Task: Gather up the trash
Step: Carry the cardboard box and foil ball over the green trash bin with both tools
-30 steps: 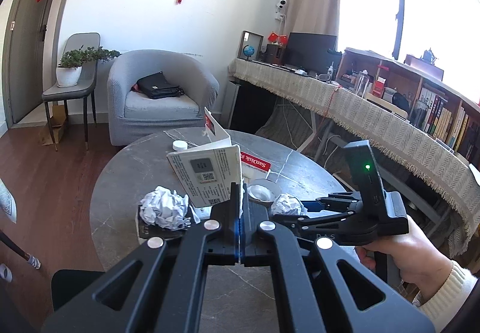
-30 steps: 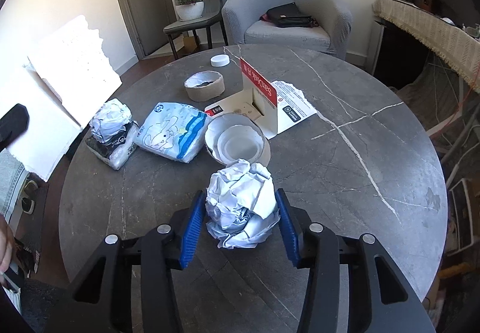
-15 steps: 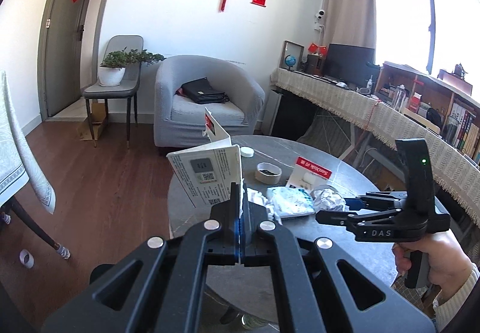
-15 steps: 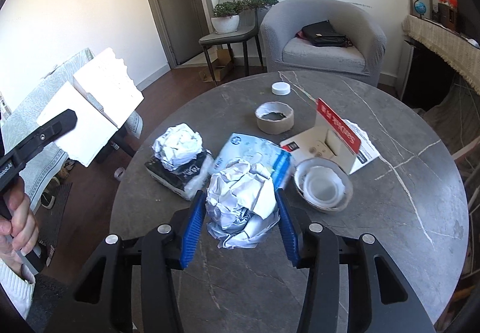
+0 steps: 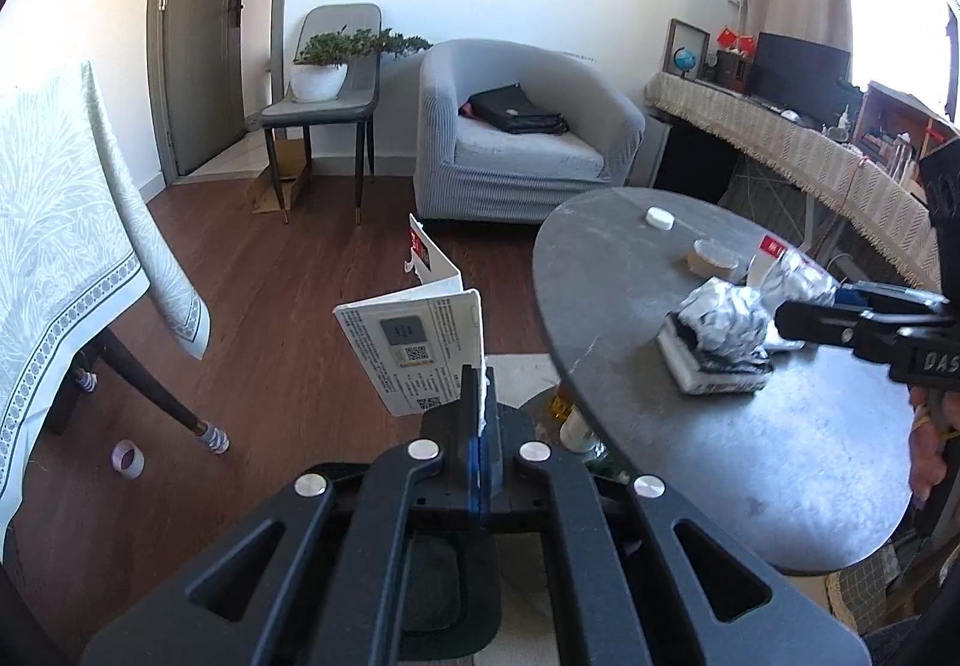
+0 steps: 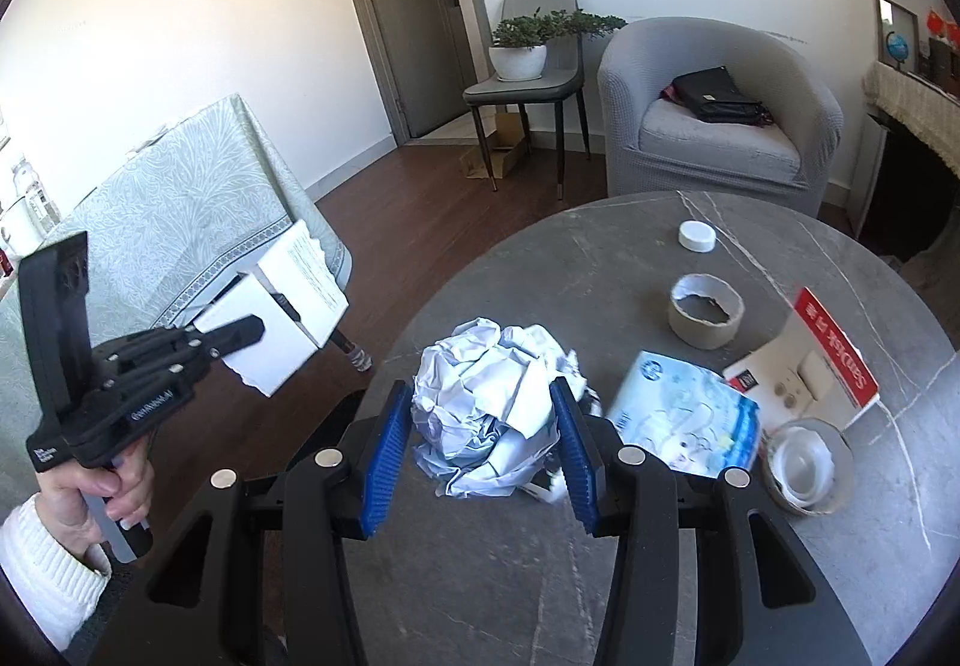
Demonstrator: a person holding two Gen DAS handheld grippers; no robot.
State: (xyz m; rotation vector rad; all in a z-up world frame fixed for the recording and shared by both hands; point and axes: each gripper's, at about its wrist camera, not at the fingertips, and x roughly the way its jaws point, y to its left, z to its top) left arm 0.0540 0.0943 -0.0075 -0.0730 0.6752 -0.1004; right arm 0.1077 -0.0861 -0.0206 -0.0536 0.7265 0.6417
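- The left gripper [image 5: 478, 414] has its fingers pressed together on a torn white card [image 5: 414, 345] printed with QR codes and small text too fine to read, held off the round table's [image 5: 690, 462] left edge.
- The right gripper [image 6: 483, 435] is clamped on a crumpled paper ball [image 6: 489, 414] above that edge.
- A red-and-white box [image 6: 810, 372] reading "SanDisk" lies near the right edge.

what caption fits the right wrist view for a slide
Right gripper clamps a crumpled paper ball above the round grey table; left gripper holds torn white cardboard.
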